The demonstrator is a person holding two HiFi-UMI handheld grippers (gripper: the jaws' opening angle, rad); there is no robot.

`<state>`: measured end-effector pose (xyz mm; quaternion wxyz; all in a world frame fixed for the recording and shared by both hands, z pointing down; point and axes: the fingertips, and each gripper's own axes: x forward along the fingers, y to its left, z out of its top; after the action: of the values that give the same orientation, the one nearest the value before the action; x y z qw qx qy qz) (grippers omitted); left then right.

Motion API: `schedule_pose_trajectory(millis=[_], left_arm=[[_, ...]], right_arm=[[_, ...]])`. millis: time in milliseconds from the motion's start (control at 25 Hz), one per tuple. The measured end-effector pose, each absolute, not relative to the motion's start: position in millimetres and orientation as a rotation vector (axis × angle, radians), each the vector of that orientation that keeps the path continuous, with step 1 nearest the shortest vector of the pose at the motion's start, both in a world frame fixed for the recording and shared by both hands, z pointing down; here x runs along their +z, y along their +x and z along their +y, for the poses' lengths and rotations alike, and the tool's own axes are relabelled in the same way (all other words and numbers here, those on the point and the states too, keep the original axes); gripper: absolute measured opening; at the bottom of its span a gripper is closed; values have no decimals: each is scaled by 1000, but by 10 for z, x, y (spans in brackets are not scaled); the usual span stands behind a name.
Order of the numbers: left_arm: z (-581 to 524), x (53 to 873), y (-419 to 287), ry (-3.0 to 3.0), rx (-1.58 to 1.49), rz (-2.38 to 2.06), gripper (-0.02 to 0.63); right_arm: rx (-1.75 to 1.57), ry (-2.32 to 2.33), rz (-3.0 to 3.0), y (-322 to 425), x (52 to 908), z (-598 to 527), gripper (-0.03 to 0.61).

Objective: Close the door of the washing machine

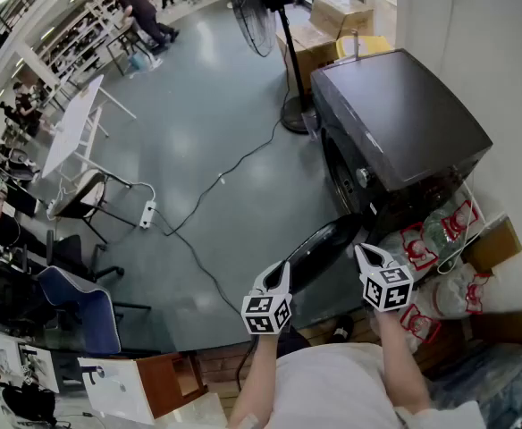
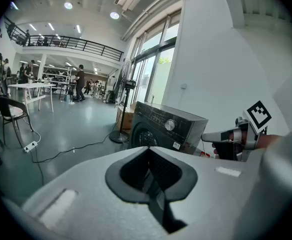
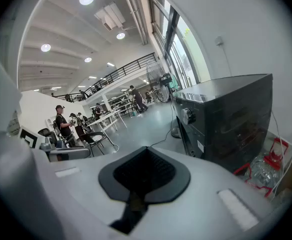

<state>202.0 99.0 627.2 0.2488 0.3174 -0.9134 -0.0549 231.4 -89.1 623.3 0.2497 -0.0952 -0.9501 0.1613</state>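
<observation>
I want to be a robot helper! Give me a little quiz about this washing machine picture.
1. True or false: the door of the washing machine is shut.
2. What stands on the floor beyond the machine? A) a fan B) a ladder C) a bicycle
3. Fill in: the left gripper and the right gripper both have their fingers ____.
Key: 1 false, the door hangs open. 2 A. 3 shut, holding nothing.
</observation>
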Motion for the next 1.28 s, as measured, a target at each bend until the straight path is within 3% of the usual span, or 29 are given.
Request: schedule_pose_trajectory(millis=[1280], left_arm=[[957,6777,1948,858,-52,-2369,14]], right_arm=[[463,-471,-2533,2126,6419,-515,3]])
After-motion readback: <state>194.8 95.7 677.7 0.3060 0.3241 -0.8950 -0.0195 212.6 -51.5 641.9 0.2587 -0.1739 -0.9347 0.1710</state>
